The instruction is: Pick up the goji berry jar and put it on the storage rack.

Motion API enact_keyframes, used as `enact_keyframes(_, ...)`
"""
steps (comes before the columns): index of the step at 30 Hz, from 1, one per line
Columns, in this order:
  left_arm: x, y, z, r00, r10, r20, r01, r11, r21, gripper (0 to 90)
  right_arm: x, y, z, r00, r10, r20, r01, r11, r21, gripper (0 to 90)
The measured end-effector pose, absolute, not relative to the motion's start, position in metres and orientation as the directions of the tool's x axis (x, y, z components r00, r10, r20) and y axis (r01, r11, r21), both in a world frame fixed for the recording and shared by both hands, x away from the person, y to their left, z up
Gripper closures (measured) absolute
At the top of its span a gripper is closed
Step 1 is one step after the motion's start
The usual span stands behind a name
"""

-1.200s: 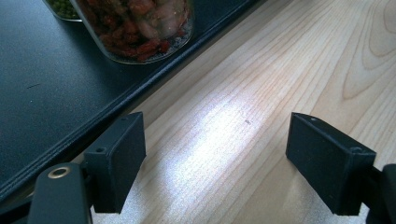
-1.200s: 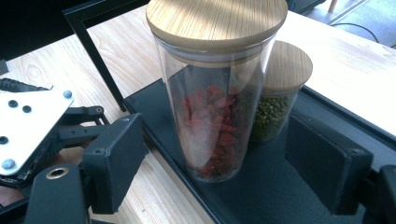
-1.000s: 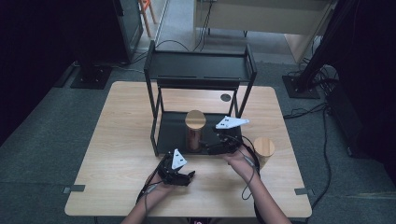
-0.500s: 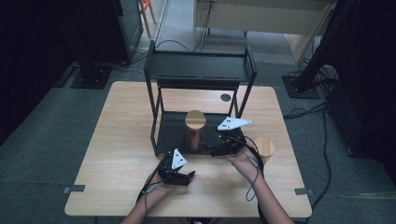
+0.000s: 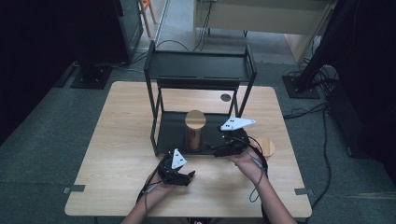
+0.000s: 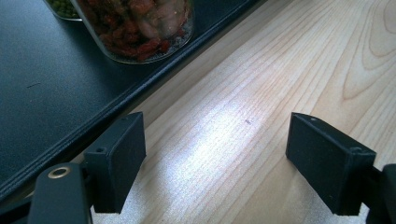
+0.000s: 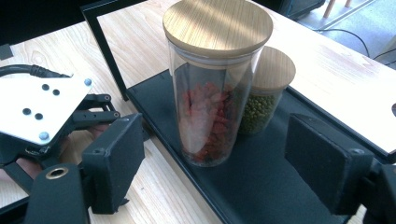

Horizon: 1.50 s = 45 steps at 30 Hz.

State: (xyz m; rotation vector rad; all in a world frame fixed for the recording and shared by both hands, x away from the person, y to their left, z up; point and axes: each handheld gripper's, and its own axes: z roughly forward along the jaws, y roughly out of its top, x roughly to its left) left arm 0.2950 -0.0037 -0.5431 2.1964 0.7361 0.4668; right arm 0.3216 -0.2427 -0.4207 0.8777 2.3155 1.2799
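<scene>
A tall clear glass jar of red dried fruit with a round wooden lid [image 7: 217,88] stands upright at the near edge of the black metal rack's bottom shelf [image 5: 173,135], near the middle of the light wooden table [image 5: 116,140]. A shorter clear glass jar of green beans with a wooden lid [image 7: 268,91] stands just beyond it; whether they touch cannot be told. The right gripper [image 5: 223,150] hovers just right of the tall jar, jaws apart and holding nothing, the jar ahead of them but not between them. The left gripper [image 5: 176,173] sits low over the table, near of the shelf, jaws spread wide and empty. A separate round wooden lid [image 5: 265,146] lies on the table right of the rack.
</scene>
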Motion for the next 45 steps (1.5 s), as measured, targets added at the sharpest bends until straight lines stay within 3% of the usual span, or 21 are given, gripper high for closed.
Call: enact_keyframes(45,0.295,-0.004,-0.543,0.765,0.636,0.102,0.354,-0.548,0.758,20.2,0.308,-0.283,-0.403,-0.745,0.667,-0.013,0.370,0.429,0.824,19.3)
